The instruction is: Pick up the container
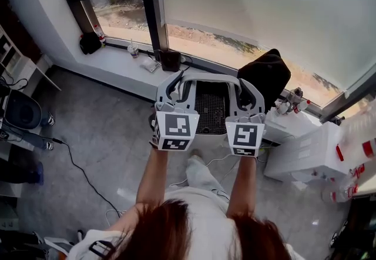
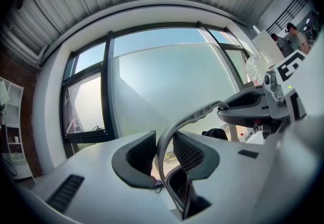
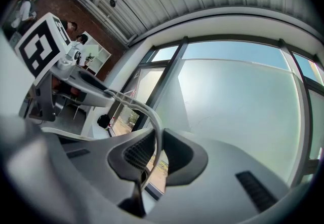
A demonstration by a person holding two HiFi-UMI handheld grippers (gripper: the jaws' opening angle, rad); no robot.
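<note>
The container (image 1: 211,113) is a grey plastic basket with a dark perforated bottom and a pale curved rim (image 1: 208,78). It hangs in the air in front of the person, above the floor by the window. My left gripper (image 1: 172,89) is shut on its left rim and my right gripper (image 1: 248,95) on its right rim. In the left gripper view the rim (image 2: 174,126) runs up between the dark ribbed pads (image 2: 140,153) of my left gripper (image 2: 164,154). In the right gripper view the rim (image 3: 156,125) is pinched by my right gripper (image 3: 158,151). Both grippers point level.
A window sill (image 1: 111,59) carries a cup (image 1: 133,49) and a black box (image 1: 170,60). A black chair back (image 1: 267,73) stands right of the container. White boxes (image 1: 311,153) fill the right side. A cable (image 1: 76,165) trails over the grey floor. Shelves (image 1: 17,65) stand at the left.
</note>
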